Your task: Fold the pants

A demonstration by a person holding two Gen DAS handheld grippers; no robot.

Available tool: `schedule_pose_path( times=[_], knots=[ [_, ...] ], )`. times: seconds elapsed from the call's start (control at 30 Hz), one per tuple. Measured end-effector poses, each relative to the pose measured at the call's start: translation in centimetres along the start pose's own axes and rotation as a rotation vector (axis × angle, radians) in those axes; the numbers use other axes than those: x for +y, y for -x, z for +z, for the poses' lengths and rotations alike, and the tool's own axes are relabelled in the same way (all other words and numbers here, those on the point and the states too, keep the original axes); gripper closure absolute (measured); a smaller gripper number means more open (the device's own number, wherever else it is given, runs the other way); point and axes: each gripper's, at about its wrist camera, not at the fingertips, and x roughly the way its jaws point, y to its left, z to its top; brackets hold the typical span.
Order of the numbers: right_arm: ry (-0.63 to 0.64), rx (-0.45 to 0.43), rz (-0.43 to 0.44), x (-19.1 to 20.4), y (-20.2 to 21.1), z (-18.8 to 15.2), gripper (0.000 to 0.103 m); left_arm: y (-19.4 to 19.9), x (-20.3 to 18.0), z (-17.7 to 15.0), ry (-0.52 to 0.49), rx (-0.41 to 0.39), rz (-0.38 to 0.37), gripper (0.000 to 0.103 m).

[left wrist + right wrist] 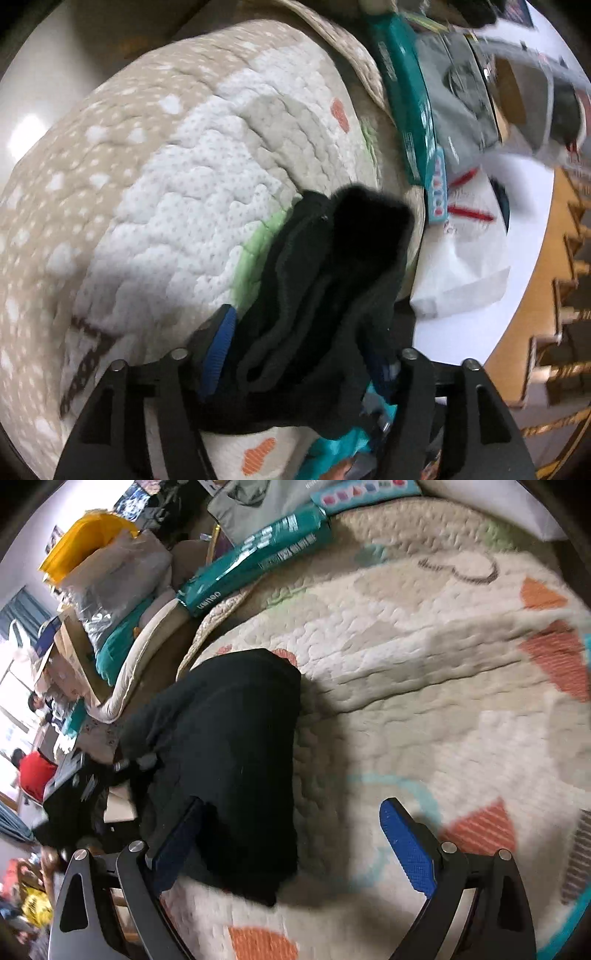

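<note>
Fabric of the black pants (pixel 317 295) fills the left gripper (pixel 295 354), whose blue-padded fingers (pixel 218 347) clamp a bunched fold of it. The right gripper (pixel 291 842) stands spread wide, its right pad (pixel 406 849) bare above the quilt (pixel 424 686), its left pad touching the pants' near edge. The pants lie heaped on the quilt's left side. Far left, a teal package (pixel 255 561) and a yellow bag (pixel 85 542) sit among clutter.
</note>
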Motion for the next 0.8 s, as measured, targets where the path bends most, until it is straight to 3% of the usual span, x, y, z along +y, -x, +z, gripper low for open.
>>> schedule_pose_path(
  times=[0.1, 0.17, 0.27, 0.37, 0.47, 0.57, 0.63, 0.73, 0.8],
  knots=[
    [0.063, -0.009, -0.045, 0.5, 2.2, -1.6, 0.005, 1.8, 1.5, 0.1, 0.113, -0.03, -0.035, 0.027],
    [0.11, -0.008, -0.067, 1.1, 4.0, -3.1, 0.005, 2.9, 1.9, 0.4, 0.128, -0.083, 0.014, 0.027],
    [0.176, -0.013, -0.092, 1.9, 6.8, -5.4, 0.005, 5.0, 0.8, 0.0, 0.065, -0.182, 0.123, 0.027],
    [0.198, -0.021, -0.088, 2.5, 9.2, -7.2, 0.005, 6.5, -3.1, -1.2, -0.104, -0.243, 0.19, 0.027],
    [0.171, -0.036, -0.044, 3.0, 10.9, -8.6, 0.005, 6.1, -7.9, -2.1, -0.299, -0.305, 0.33, 0.026],
    [0.159, -0.049, -0.014, 3.3, 11.7, -9.5, 0.005, 2.7, -10.4, -1.4, -0.433, -0.335, 0.647, 0.026],
    [0.159, -0.052, -0.015, 3.3, 11.7, -9.9, 0.005, -0.6, -9.8, -0.1, -0.465, -0.276, 0.811, 0.026],
    [0.156, -0.053, -0.019, 3.0, 11.3, -9.9, 0.005, -3.3, -8.0, 0.8, -0.478, -0.201, 0.914, 0.026],
    [0.142, -0.052, -0.024, 2.4, 10.9, -9.9, 0.005, -2.7, -7.6, 0.9, -0.447, -0.234, 0.885, 0.026]
  ],
)
